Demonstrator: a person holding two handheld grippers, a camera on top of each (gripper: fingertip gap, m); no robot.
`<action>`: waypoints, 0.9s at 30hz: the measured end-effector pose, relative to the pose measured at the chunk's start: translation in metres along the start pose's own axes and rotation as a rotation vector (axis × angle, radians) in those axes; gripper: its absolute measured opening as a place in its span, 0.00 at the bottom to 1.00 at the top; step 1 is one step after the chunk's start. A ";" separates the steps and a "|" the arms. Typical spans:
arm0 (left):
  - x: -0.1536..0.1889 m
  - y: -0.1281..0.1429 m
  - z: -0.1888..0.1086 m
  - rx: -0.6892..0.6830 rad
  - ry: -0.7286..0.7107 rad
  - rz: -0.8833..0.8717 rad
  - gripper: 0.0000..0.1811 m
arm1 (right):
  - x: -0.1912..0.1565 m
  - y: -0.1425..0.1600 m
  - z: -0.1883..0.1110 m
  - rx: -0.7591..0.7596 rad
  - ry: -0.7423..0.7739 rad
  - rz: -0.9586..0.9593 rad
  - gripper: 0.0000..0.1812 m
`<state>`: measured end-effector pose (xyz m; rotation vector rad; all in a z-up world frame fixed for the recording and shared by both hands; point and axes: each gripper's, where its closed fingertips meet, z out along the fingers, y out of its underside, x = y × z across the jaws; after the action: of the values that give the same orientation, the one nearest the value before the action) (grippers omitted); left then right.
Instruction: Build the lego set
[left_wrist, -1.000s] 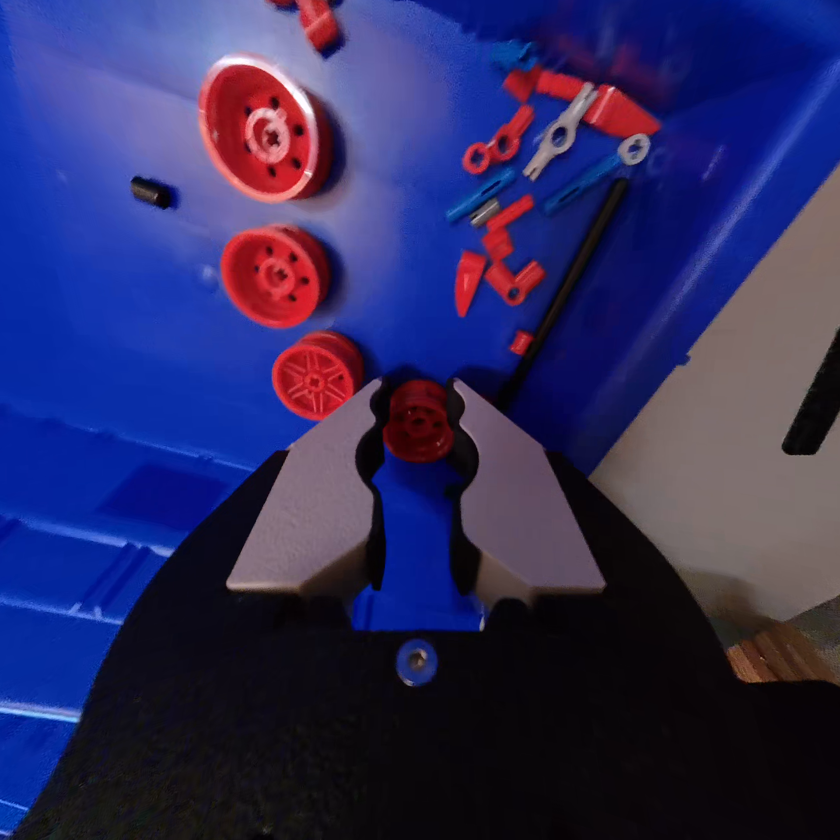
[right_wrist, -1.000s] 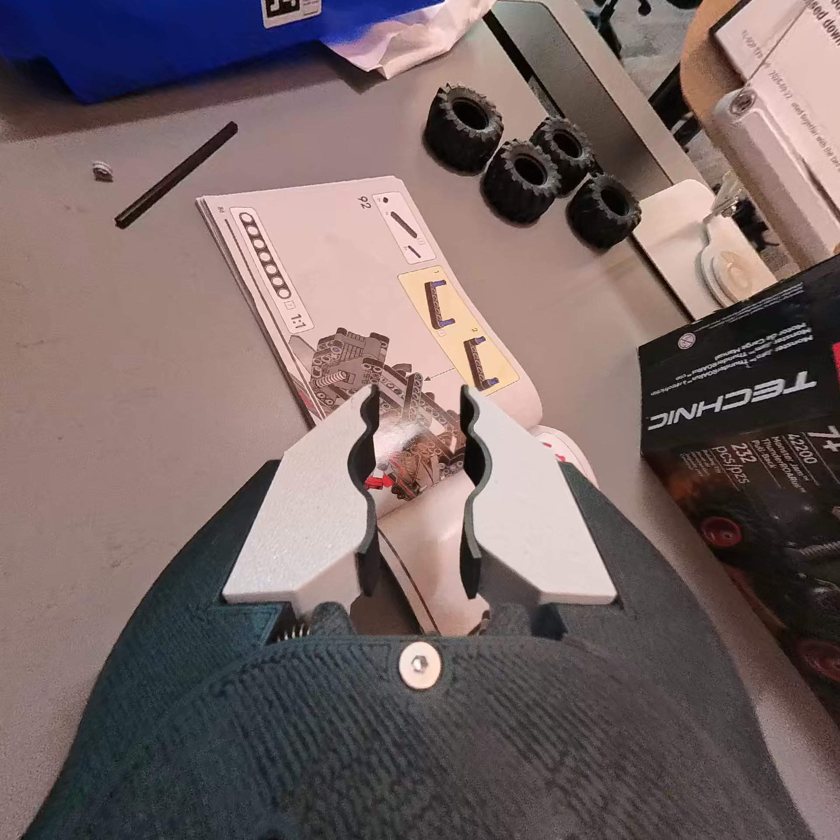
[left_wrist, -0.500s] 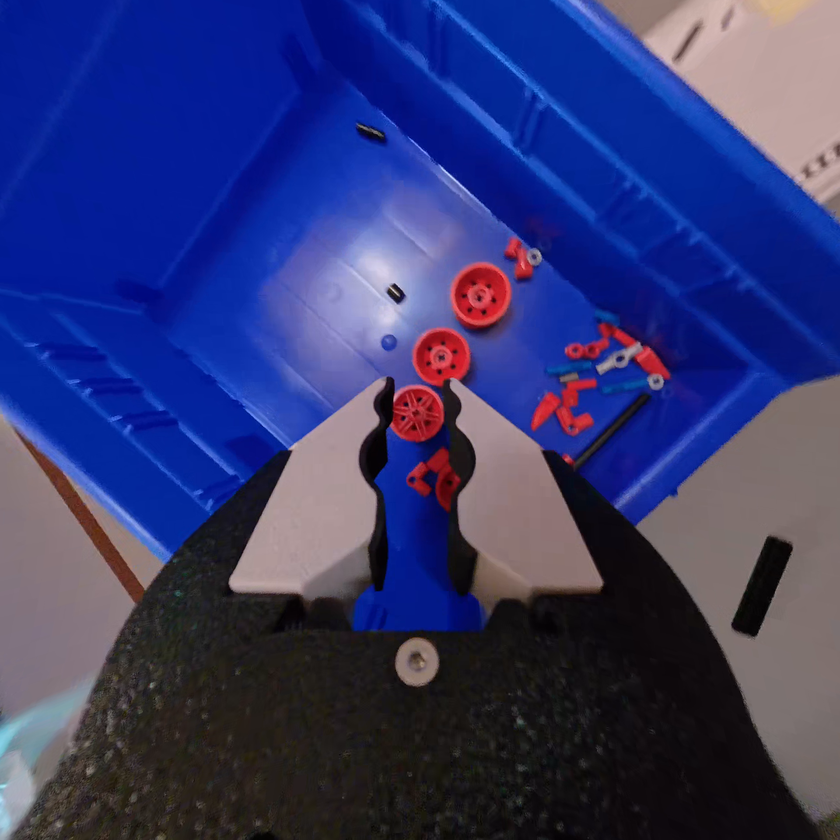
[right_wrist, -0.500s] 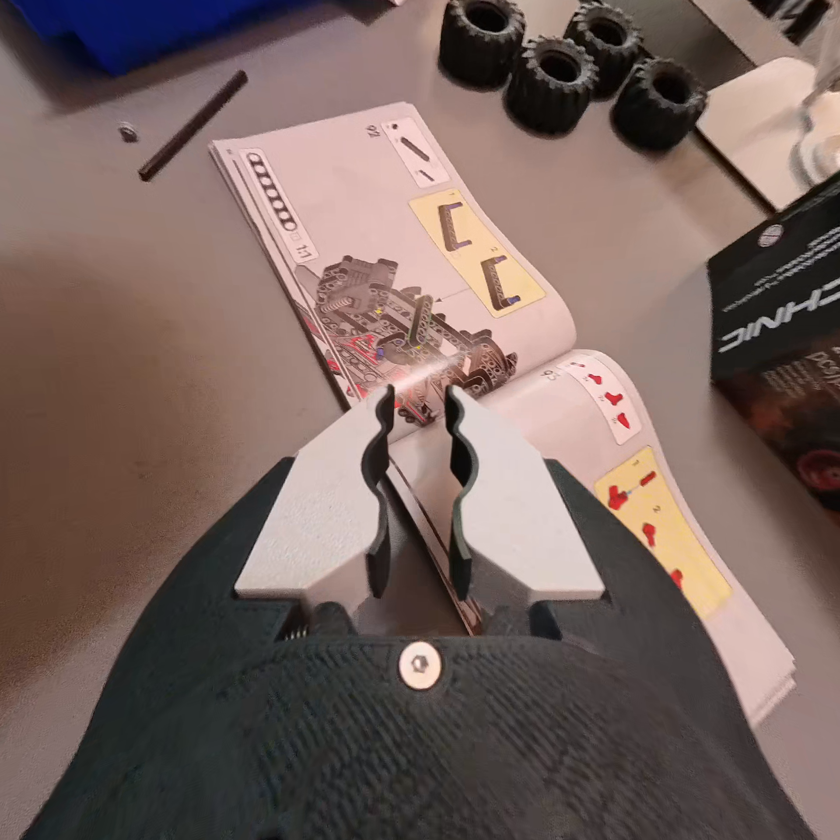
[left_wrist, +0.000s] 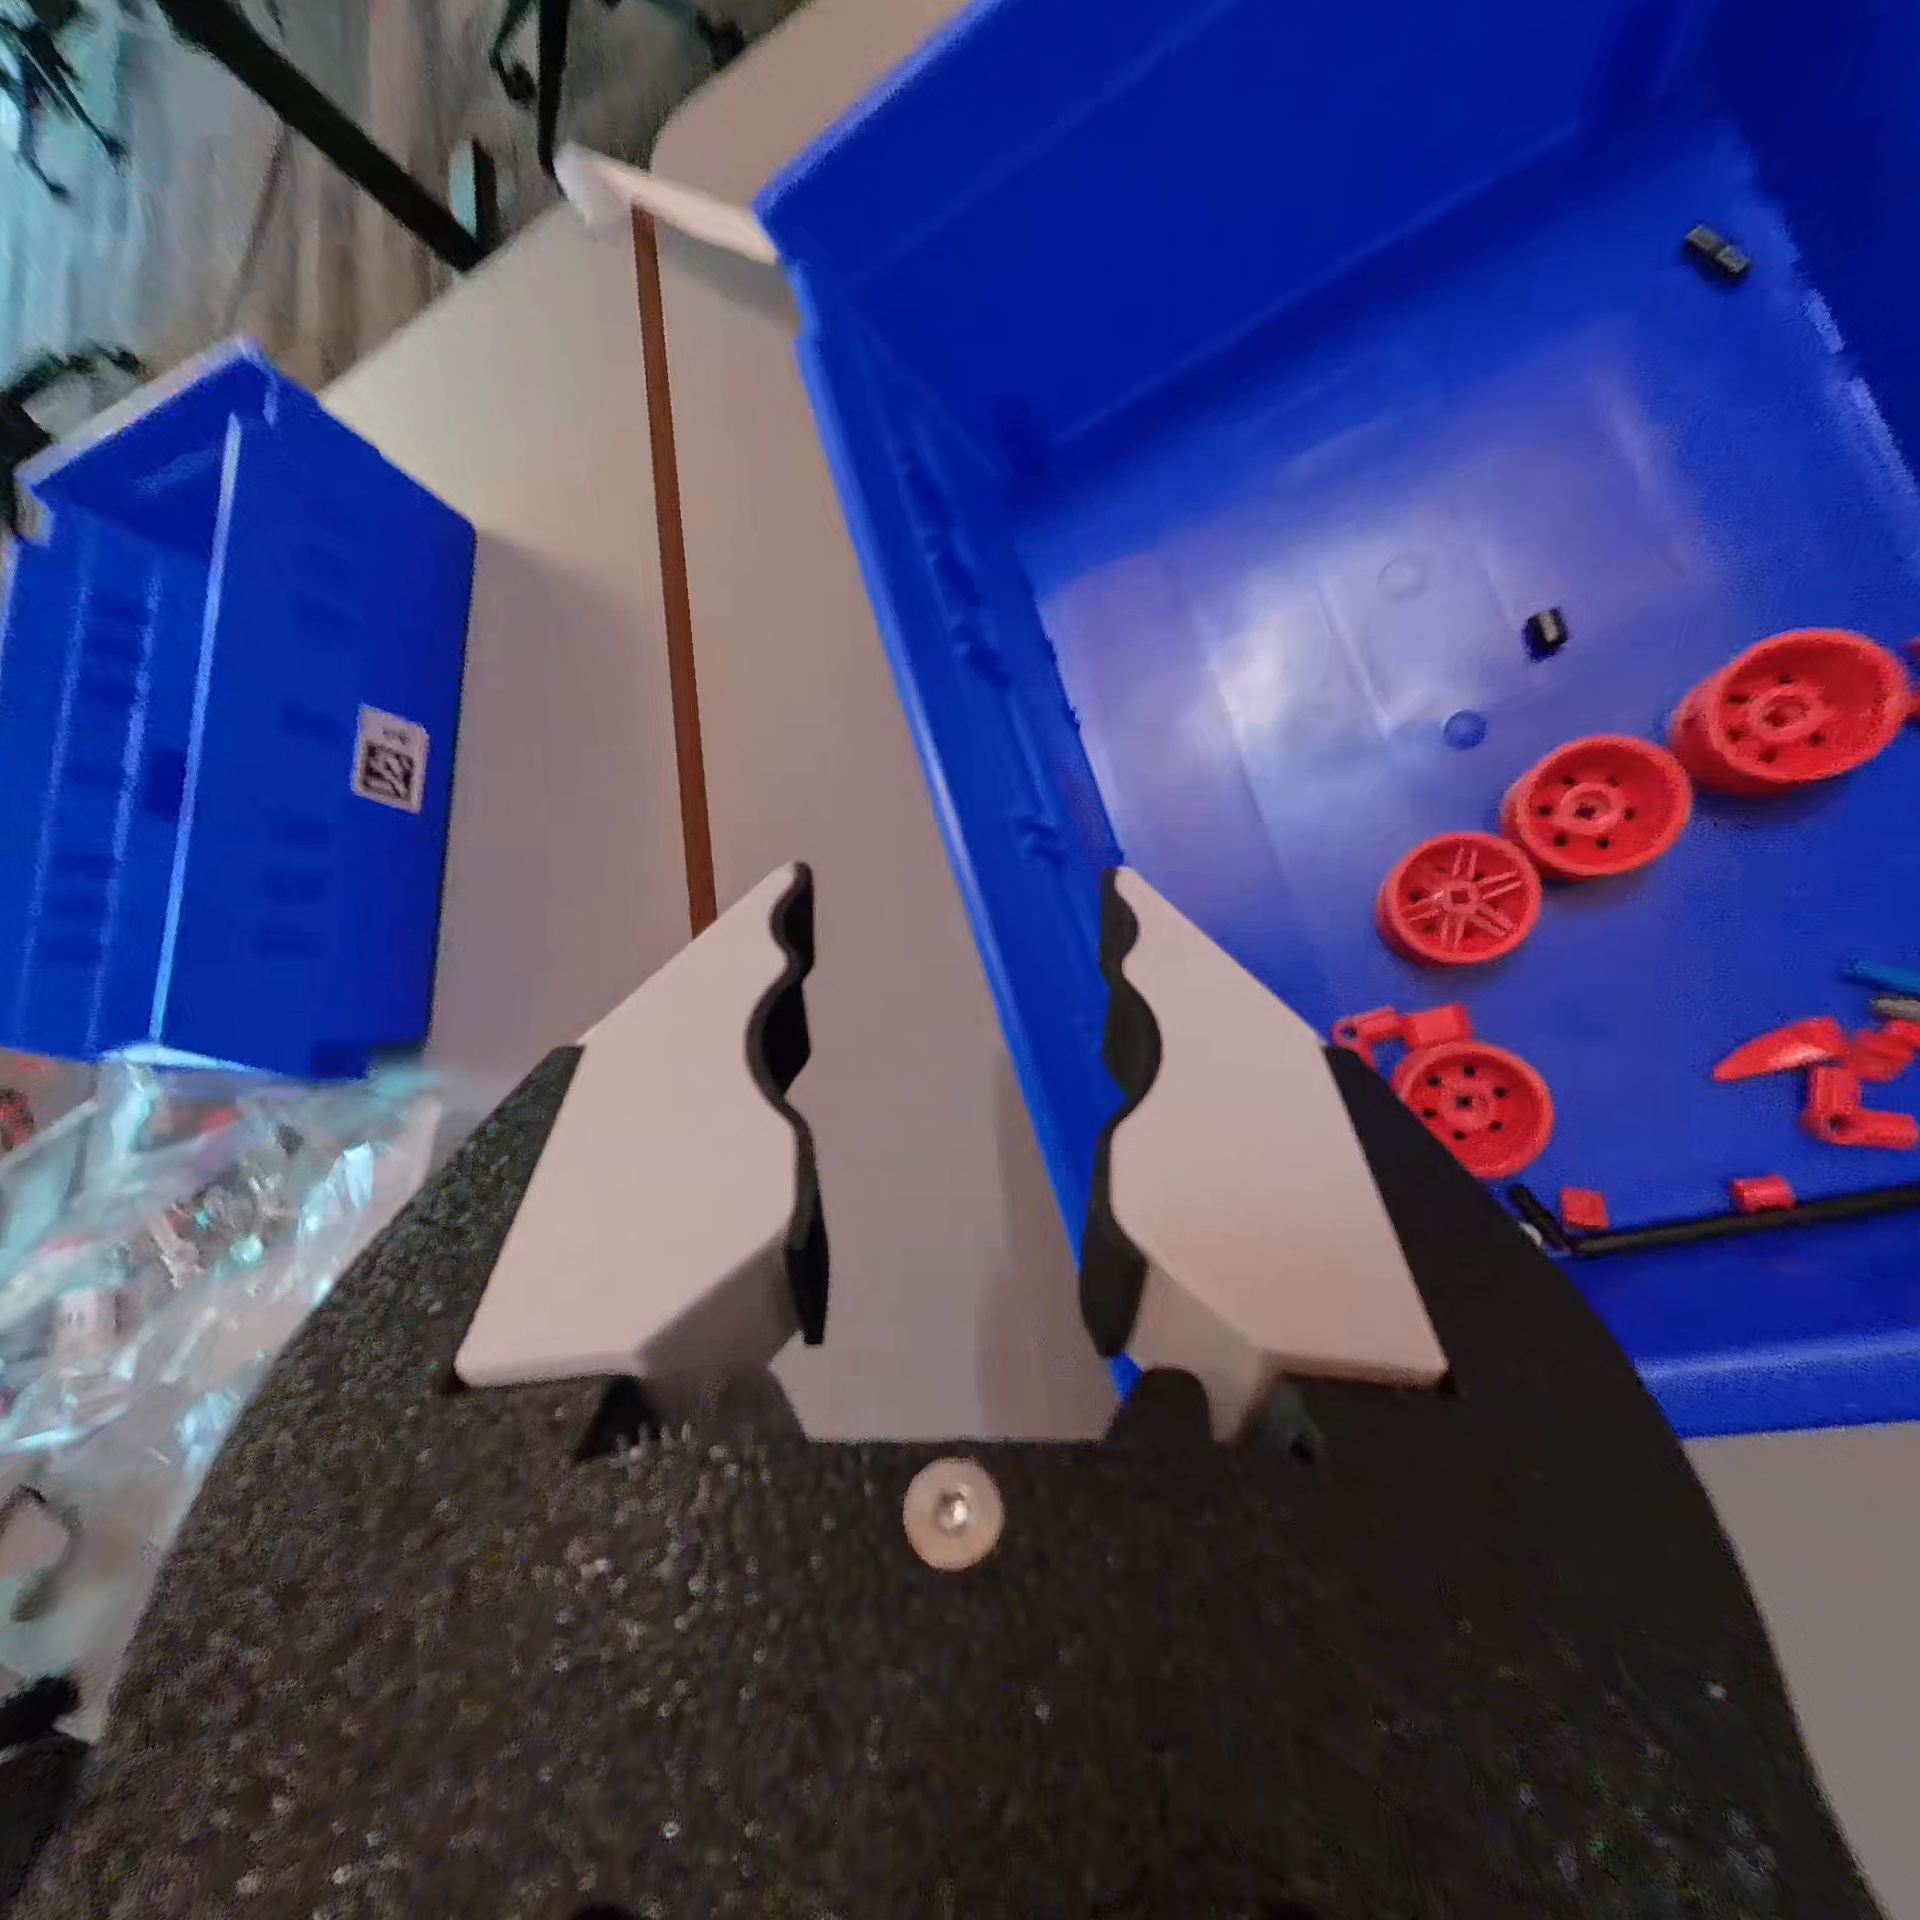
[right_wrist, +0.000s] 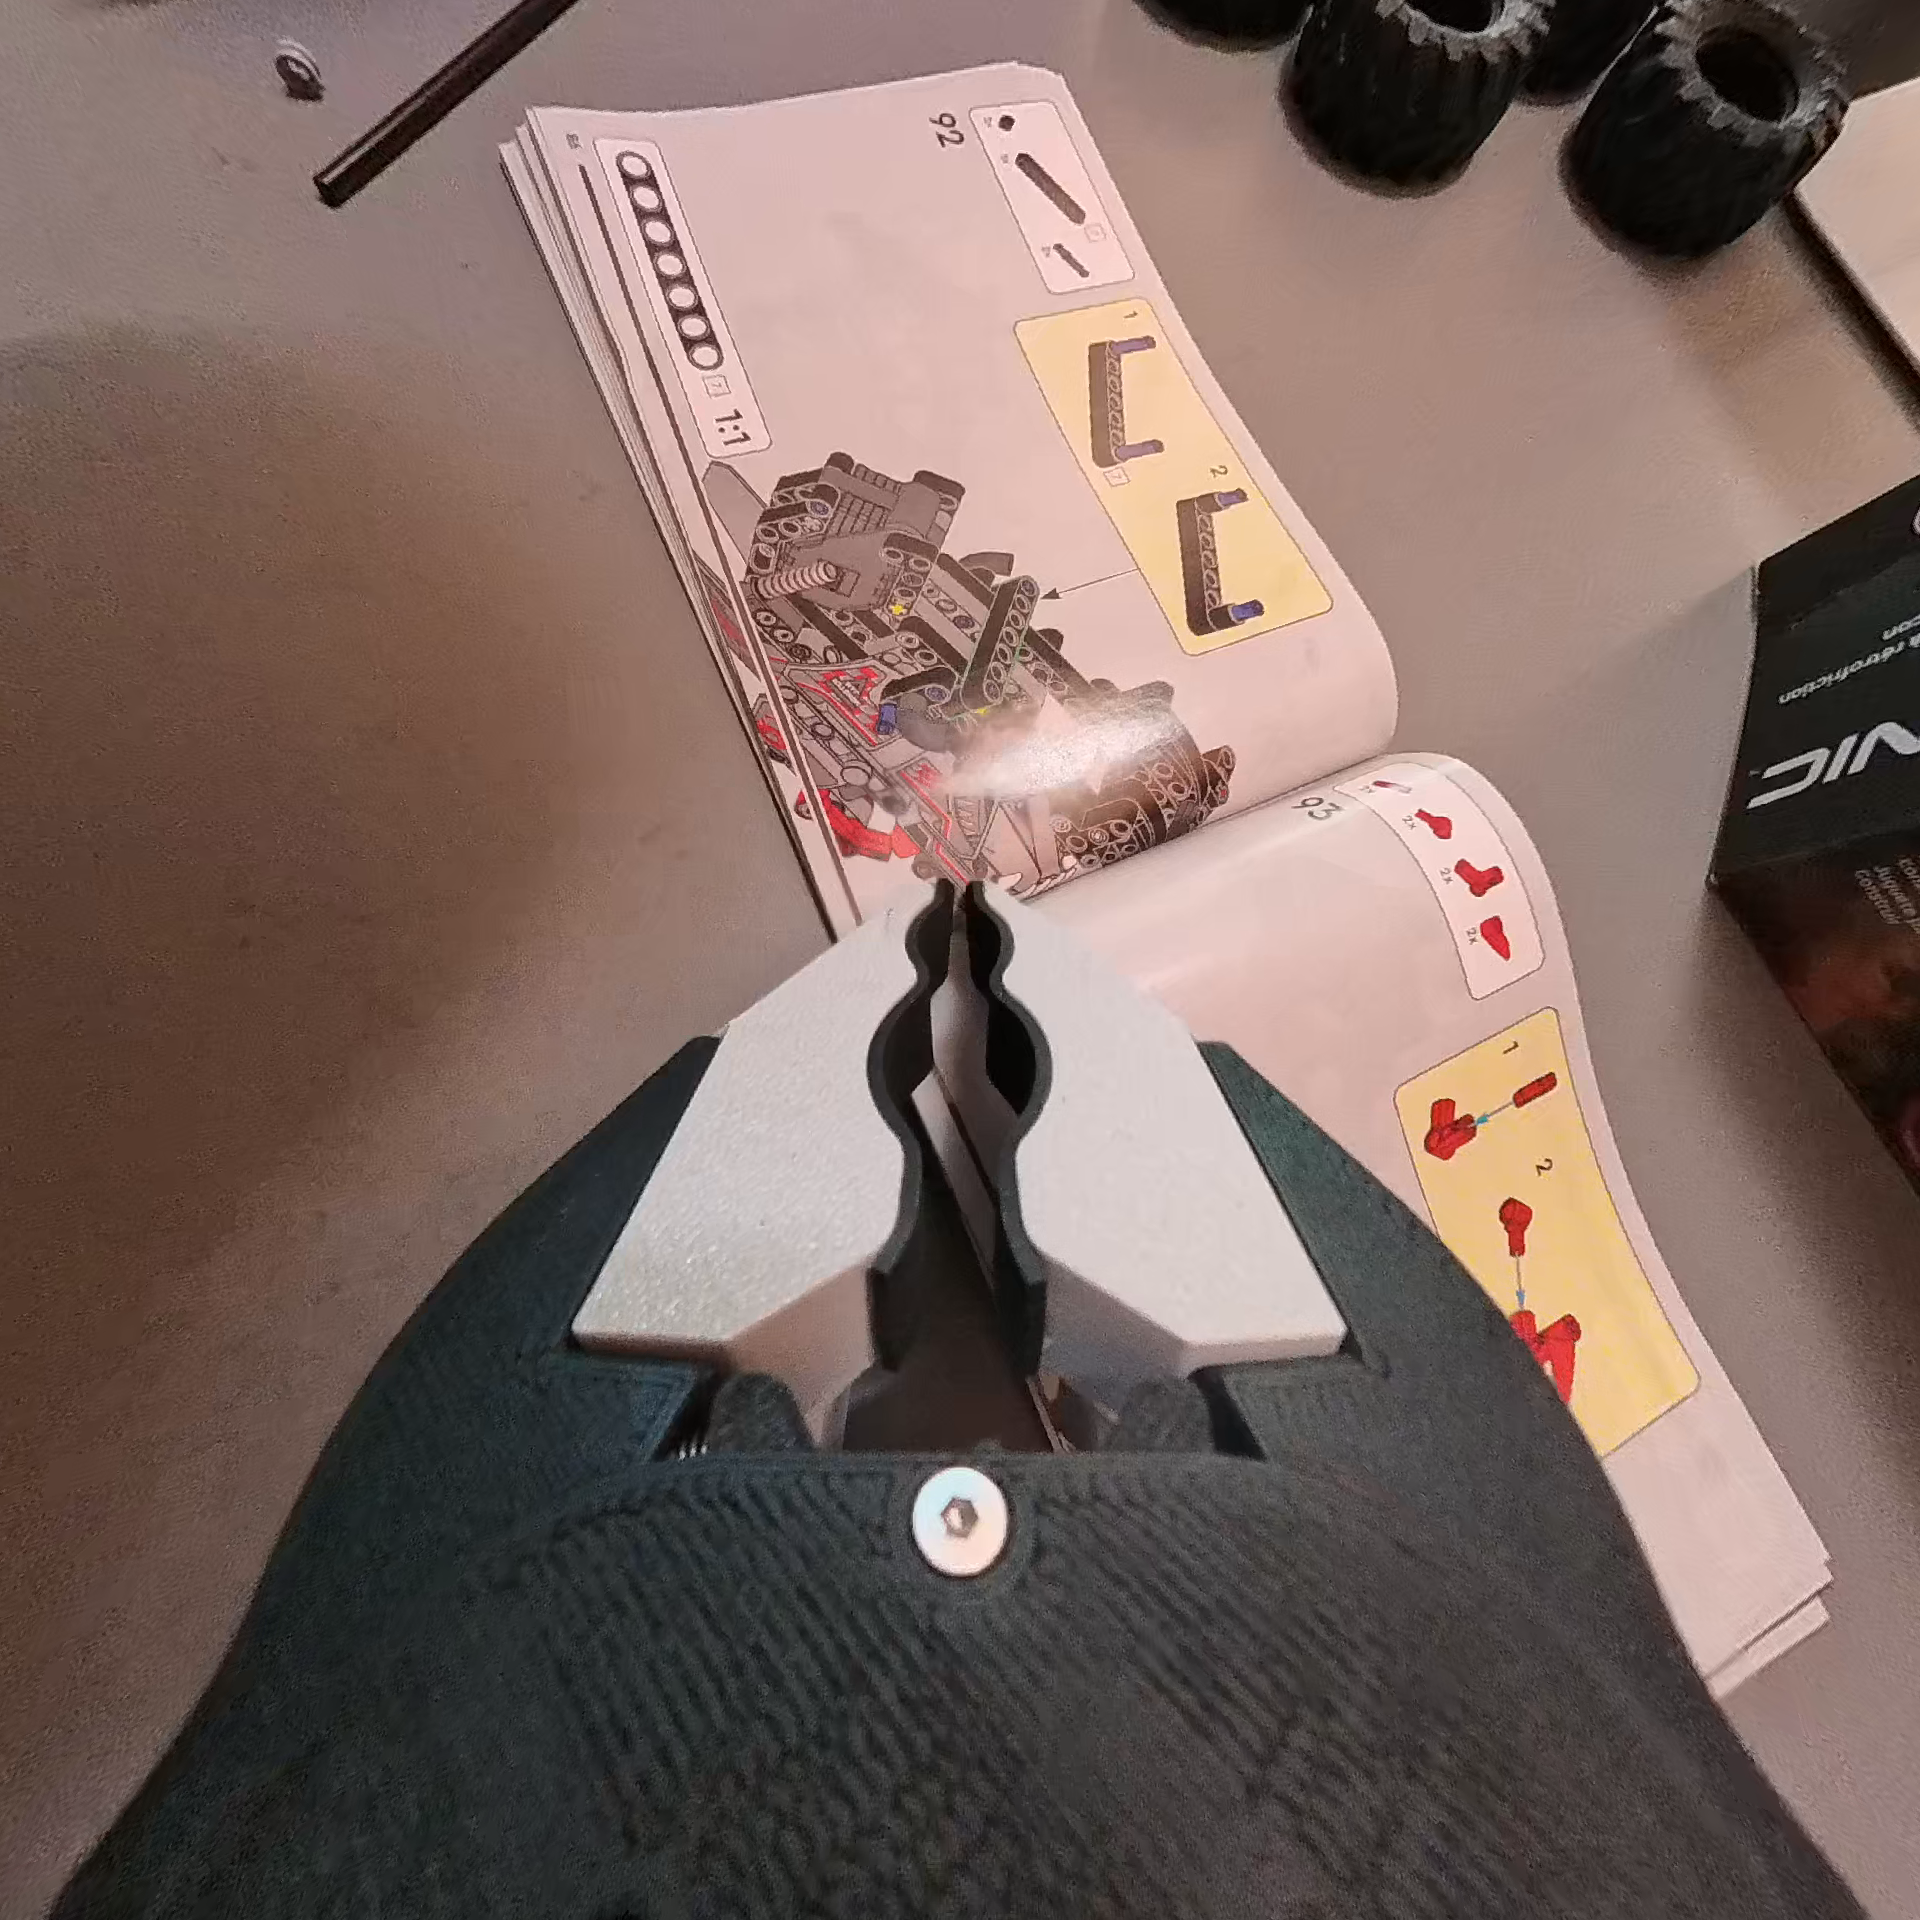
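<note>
In the left wrist view, the left claw (left_wrist: 951, 1091) hangs released and empty at frame centre above the desk (left_wrist: 582, 665); the red wheels (left_wrist: 1590, 805) lie right of it, in the blue bin (left_wrist: 935, 436). In the right wrist view, the right claw (right_wrist: 958, 904) is clenched at centre, seemingly pinching the instruction booklet (right_wrist: 904, 301) near its fold. Turning the page cleanly likely needs a gentle lift, so it doesn't tear.

Four red plastic wheel hubs (left_wrist: 1595, 805) are laid inside the large blue plastic bin (left_wrist: 1195, 312); a smaller blue plastic bin (left_wrist: 229, 665) is set well left of it.
</note>
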<state>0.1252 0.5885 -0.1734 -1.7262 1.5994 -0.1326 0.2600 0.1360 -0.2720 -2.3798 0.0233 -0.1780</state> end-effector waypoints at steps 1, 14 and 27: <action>-0.001 0.007 0.003 -0.026 0.021 -0.026 0.32 | 0.000 0.000 0.000 -0.008 0.000 -0.002 0.03; 0.032 0.016 0.005 0.086 0.274 -0.164 0.02 | -0.003 -0.073 -0.004 0.084 0.080 -0.053 0.12; 0.003 0.009 -0.046 0.272 0.205 -0.294 0.03 | -0.039 -0.111 0.006 0.143 0.030 -0.100 0.11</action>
<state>0.0930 0.5660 -0.1473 -1.7621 1.3820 -0.6601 0.2182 0.2232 -0.2050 -2.2364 -0.0914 -0.2548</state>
